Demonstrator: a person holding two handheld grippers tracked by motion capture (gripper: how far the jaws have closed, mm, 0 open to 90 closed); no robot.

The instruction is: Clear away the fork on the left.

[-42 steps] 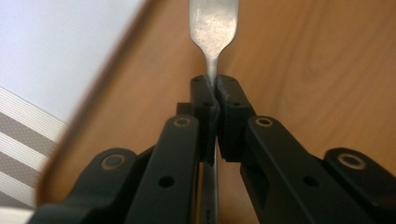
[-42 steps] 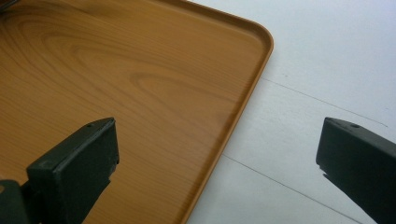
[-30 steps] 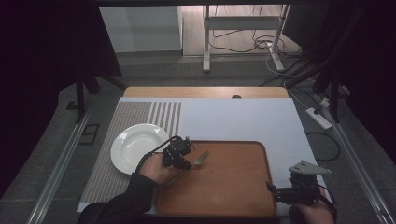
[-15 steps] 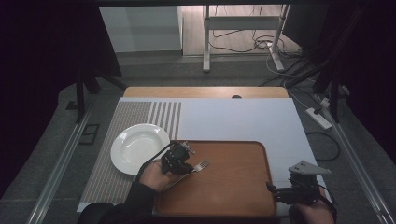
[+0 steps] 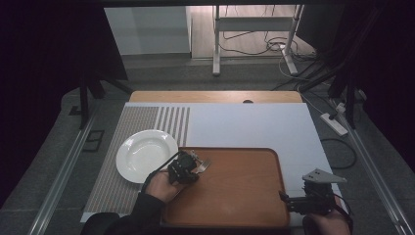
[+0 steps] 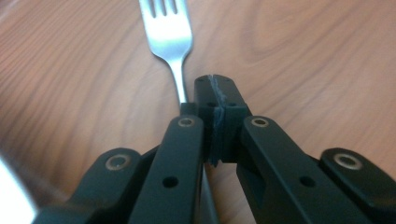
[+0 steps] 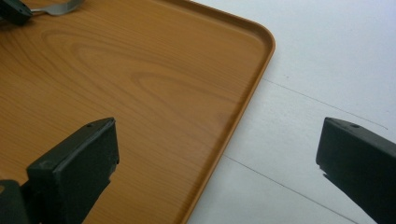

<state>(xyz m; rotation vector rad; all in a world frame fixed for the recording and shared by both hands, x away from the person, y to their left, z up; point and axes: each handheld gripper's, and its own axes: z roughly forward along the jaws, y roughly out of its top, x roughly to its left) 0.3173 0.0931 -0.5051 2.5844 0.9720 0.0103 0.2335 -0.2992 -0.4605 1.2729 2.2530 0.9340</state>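
Note:
A silver fork (image 6: 167, 28) lies low over the left part of a wooden tray (image 5: 235, 196). Its tines (image 5: 204, 164) point right and away from the person. My left gripper (image 6: 217, 88) has its jaws pressed together, and the fork's thin handle runs in under their tips. In the high view, the left gripper (image 5: 192, 165) sits at the tray's left edge, beside a white plate (image 5: 146, 154). My right gripper (image 7: 215, 163) stands wide open over the tray's right rim with nothing between its jaws. The high view places the right gripper (image 5: 288, 200) at the tray's front right corner.
The tray rests on a white mat (image 5: 254, 122) with a ribbed grey strip (image 5: 132, 127) at its left, where the plate stands. Beyond it runs the table's wooden far edge (image 5: 215, 96). Cables and a power strip (image 5: 334, 123) lie on the floor at the right.
The left hand drew slightly toward the person and to the left, taking the fork along. The fork's tines swung a little. The right gripper kept still.

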